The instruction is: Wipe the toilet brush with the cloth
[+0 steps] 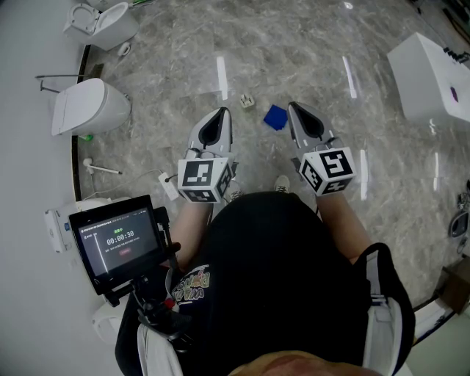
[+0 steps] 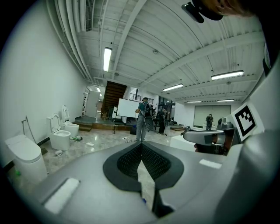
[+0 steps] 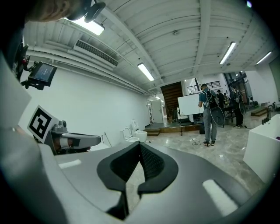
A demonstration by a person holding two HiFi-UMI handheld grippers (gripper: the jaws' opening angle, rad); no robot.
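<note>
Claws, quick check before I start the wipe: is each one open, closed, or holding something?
Left claw: closed, holding nothing.
Right claw: closed, holding nothing.

On the grey marble floor (image 1: 183, 44), the small blue thing (image 1: 275, 117) is too small to tell if it is a cloth. The thin white stick (image 1: 103, 168) near the wall is also too small to name. The upper picture edge cuts off the white ceramic toilet (image 1: 103, 22), and the right edge cuts the white box-shaped unit (image 1: 429, 77). The person's black-shirted body (image 1: 286, 279) hides the floor under it.
</note>
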